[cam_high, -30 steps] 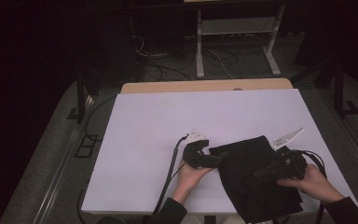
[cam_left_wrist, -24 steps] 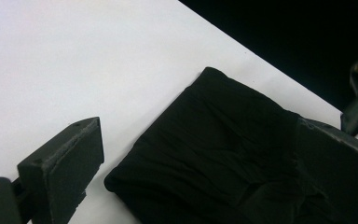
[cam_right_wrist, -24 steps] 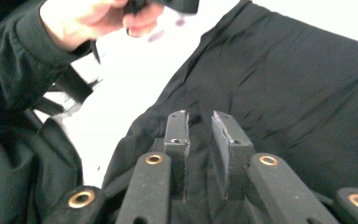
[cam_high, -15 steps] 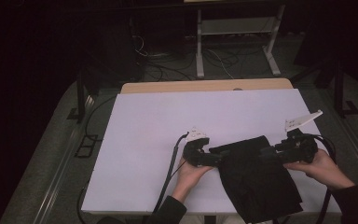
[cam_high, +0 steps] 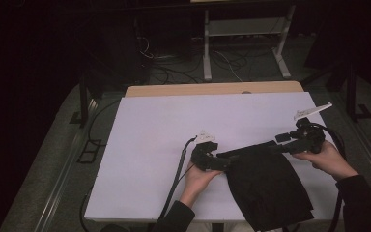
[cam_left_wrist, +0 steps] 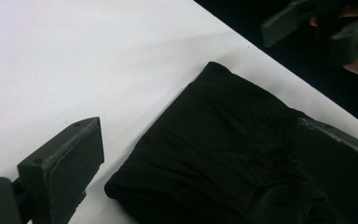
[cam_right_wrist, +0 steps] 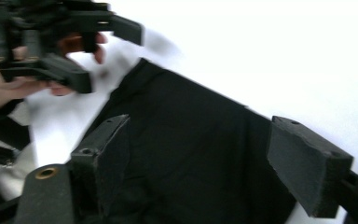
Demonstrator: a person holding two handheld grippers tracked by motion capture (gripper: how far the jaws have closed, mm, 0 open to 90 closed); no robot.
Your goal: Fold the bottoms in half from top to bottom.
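Note:
A folded black cloth (cam_high: 270,188) lies on the white table (cam_high: 164,125) near its front right. My left gripper (cam_high: 223,162) rests at the cloth's near-left corner, and in the left gripper view it (cam_left_wrist: 196,133) stands open, jaws wide, one over the cloth (cam_left_wrist: 223,149). My right gripper (cam_high: 281,142) hovers at the cloth's far right corner. Its jaws have just been opening; in the right gripper view it (cam_right_wrist: 200,123) is open above the cloth (cam_right_wrist: 191,154), pads pressing on nothing. The left gripper (cam_right_wrist: 70,46) and its hand appear there, top left.
A wooden board edge (cam_high: 212,89) runs along the table's far side. Beyond it on the dark floor stand metal frame legs (cam_high: 244,34) and loose cables (cam_high: 159,67). The left gripper's cable (cam_high: 176,179) trails off the table's front edge.
My right gripper has left the middle of the cloth, moved right and away to its far corner, and its jaws have opened. The left gripper has stayed put.

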